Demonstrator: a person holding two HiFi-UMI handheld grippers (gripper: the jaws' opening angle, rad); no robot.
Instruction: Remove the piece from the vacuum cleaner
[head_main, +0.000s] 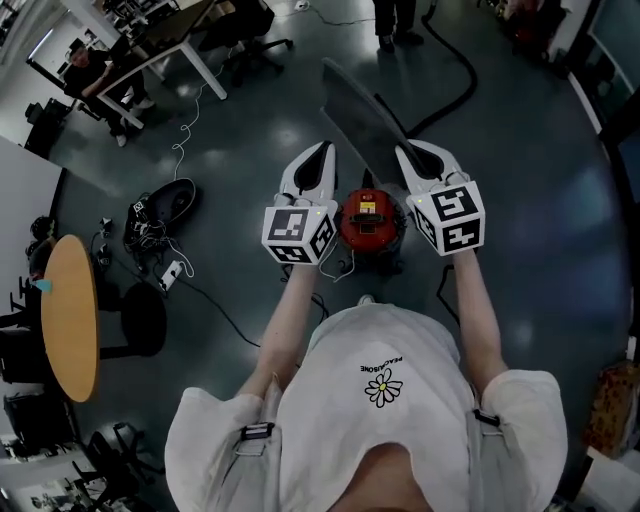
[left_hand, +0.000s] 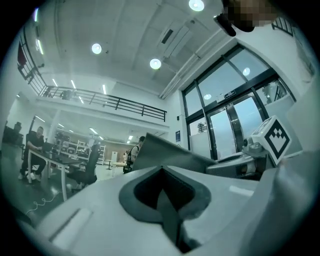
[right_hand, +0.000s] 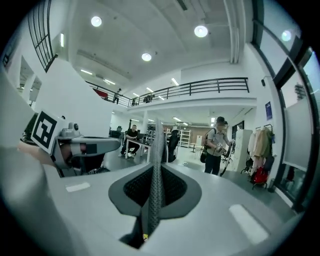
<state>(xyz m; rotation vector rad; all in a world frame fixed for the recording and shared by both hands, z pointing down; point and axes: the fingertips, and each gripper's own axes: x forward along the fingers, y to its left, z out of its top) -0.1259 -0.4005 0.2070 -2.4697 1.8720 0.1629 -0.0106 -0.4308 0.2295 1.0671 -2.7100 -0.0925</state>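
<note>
1. Two grippers held side by side above a dark floor (head_main: 520, 230).
2. Left gripper (head_main: 322, 150) (left_hand: 161, 170): jaws pressed together, nothing seen between them.
3. Right gripper (head_main: 412, 152) (right_hand: 156, 167): jaws clamped on the piece (head_main: 355, 110) (left_hand: 160, 150) (right_hand: 156, 145) (a flat grey panel, seen edge-on in the right gripper view), which reaches forward past both grippers.
4. Vacuum cleaner (head_main: 365, 222): red, on the floor below and between the grippers.
5. Hose (head_main: 462, 72): black, lying on the floor beyond.
</note>
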